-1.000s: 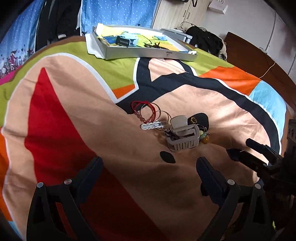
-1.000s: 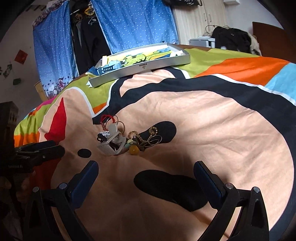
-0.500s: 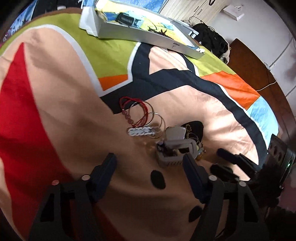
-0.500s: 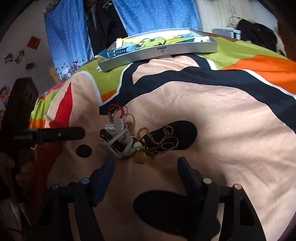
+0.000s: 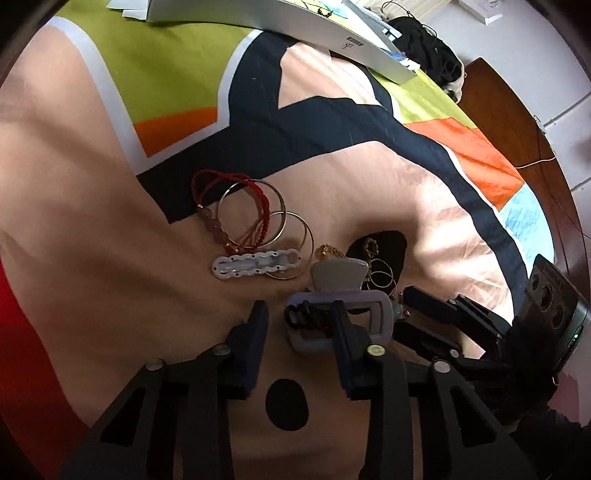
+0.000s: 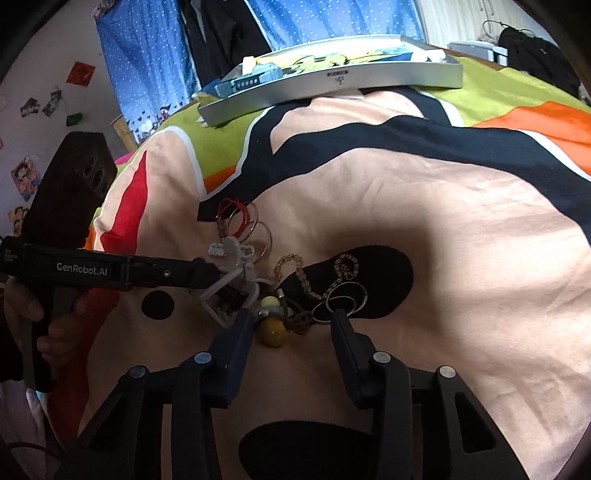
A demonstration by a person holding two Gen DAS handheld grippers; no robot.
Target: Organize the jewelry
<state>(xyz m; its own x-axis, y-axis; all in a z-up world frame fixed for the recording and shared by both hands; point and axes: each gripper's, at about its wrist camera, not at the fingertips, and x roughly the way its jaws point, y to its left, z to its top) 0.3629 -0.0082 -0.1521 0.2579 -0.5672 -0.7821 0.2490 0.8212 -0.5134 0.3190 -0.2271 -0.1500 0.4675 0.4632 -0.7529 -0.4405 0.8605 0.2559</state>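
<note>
A pile of jewelry lies on the bedspread. My left gripper point(image 5: 299, 319) is open and low over the grey claw hair clip point(image 5: 343, 314); its right finger crosses the clip's frame, while the left finger stands clear of it. Just beyond lie a white hair clip point(image 5: 255, 264), metal bangles point(image 5: 258, 214), red cord bracelets point(image 5: 225, 184) and a pink bead bracelet point(image 5: 214, 229). My right gripper point(image 6: 290, 325) is open around a yellow bead point(image 6: 273, 331) and a dark cord. A gold chain point(image 6: 303, 277) and thin rings point(image 6: 343, 299) lie just ahead of it.
A long grey tray point(image 6: 332, 79) with coloured items stands at the far side of the bed. A person's hand point(image 6: 55, 332) holds the left gripper's handle. Dark clothes point(image 5: 428, 48) and a wooden headboard point(image 5: 517, 122) are at the far right. Blue curtains point(image 6: 332, 18) hang behind.
Both grippers have dropped and moved forward onto the jewelry pile. Their jaws have narrowed. The left one now straddles the claw clip's edge, and the right one now flanks the yellow bead.
</note>
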